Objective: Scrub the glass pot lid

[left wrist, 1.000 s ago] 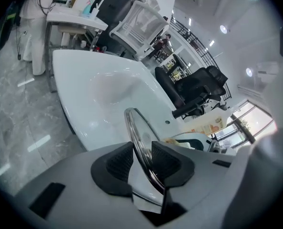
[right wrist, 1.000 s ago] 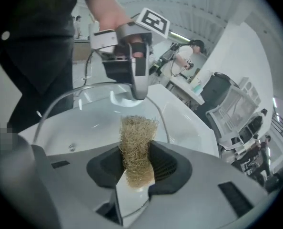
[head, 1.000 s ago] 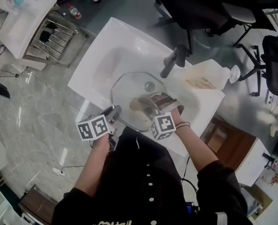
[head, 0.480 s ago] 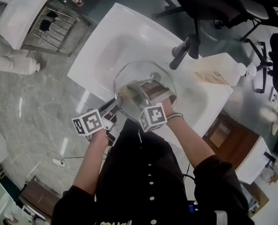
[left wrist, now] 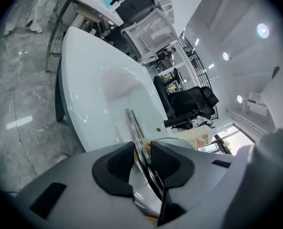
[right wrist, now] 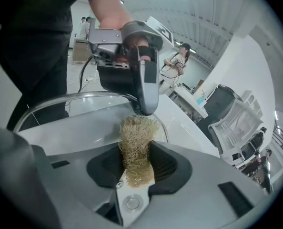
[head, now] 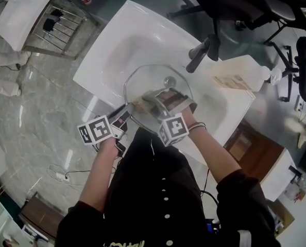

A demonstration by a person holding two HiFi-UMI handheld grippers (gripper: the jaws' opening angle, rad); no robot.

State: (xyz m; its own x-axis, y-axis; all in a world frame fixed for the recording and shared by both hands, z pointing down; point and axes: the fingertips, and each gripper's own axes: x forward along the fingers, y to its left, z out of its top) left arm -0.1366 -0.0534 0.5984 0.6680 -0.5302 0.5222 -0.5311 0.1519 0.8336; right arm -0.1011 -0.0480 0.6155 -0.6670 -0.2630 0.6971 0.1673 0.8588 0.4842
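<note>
Glass lid (head: 142, 84) held tilted over near side of white sink (head: 117, 40). Left rim clamped by left gripper (left wrist: 142, 159), jaws just drawn closer. Fibrous scrubber (right wrist: 137, 132) pinched tight in right gripper (right wrist: 136, 152), set against lid.

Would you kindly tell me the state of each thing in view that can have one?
glass pot lid: held by its rim over the sink
left claw: shut on the lid's rim, its jaws have just been closing
right claw: shut on the scrubber
scrubber: clamped, its tip at the lid
faucet: no water seen running
</note>
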